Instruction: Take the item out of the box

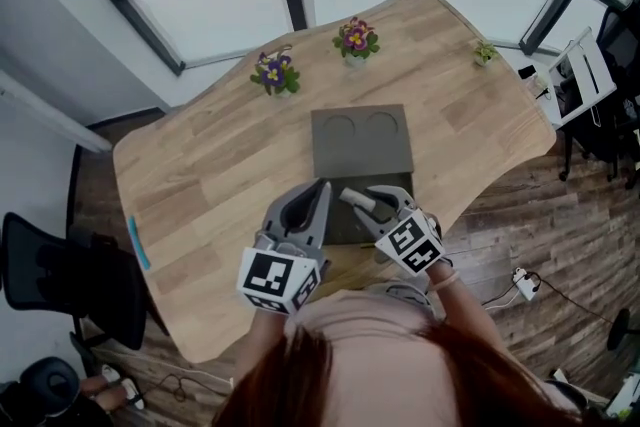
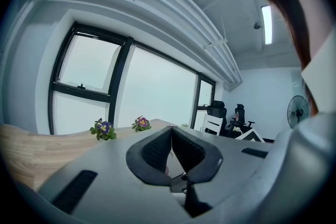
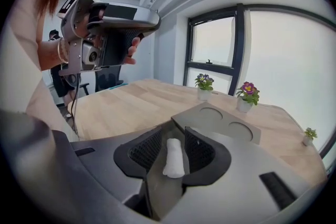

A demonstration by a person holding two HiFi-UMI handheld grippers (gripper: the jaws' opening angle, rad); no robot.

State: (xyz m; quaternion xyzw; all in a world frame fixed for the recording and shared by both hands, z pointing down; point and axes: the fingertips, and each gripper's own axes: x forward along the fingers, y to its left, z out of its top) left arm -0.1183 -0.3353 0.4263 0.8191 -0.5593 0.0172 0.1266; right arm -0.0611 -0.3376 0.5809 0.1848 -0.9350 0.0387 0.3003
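Near end of the box [image 1: 361,143] behind left gripper [image 1: 318,195] and right gripper [image 1: 360,205], inside out of sight.

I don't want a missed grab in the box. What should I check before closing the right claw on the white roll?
1. Box lid open: ok, lying flat.
2. Right claw open: ok, jaws apart.
3. White roll between its jaws: ok, pads not pressing on it.
4. Left claw out of the way: ok, shut, raised above the table.
5. Roll free to lift out: cannot tell.
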